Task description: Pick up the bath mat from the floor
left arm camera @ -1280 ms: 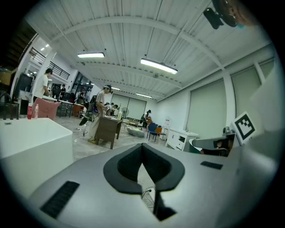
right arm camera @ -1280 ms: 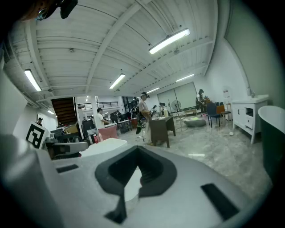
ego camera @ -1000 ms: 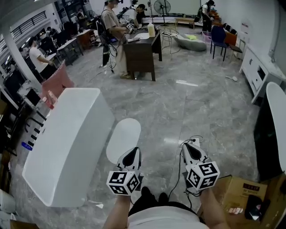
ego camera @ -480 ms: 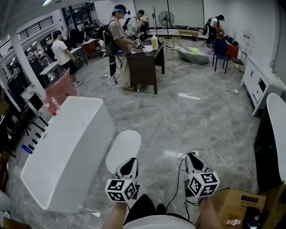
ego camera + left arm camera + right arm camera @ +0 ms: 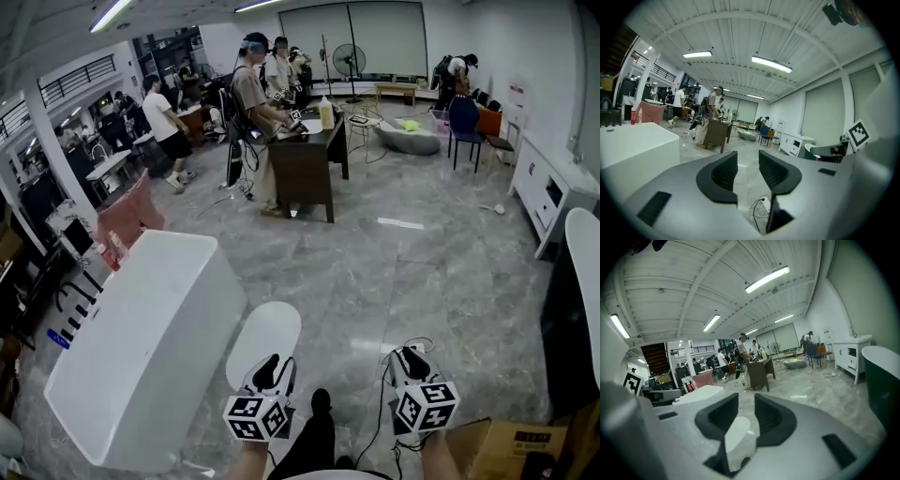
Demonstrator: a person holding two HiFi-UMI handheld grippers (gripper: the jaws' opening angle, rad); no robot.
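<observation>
The bath mat [image 5: 264, 339] is a white oval lying flat on the grey marble floor beside the bathtub. My left gripper [image 5: 273, 367] hovers over the mat's near end. Its jaws are opening, with nothing between them. My right gripper [image 5: 408, 357] hangs to the right of the mat, above a coiled cable; its jaws are opening too and hold nothing. In the right gripper view the mat [image 5: 736, 436] shows on the floor through the gap of that gripper [image 5: 746, 405]. The left gripper [image 5: 747, 162] looks out level across the room over the cable [image 5: 758, 209].
A long white bathtub [image 5: 141, 337] stands left of the mat. A cable with a power strip [image 5: 405, 351] lies under the right gripper. A cardboard box [image 5: 506, 448] sits at the bottom right. Farther off stand a dark desk [image 5: 305, 155] and several people [image 5: 253, 103].
The view has tilted up toward the room, and both grippers sit lower in the picture. Both pairs of jaws have parted from shut. People at the back have walked on.
</observation>
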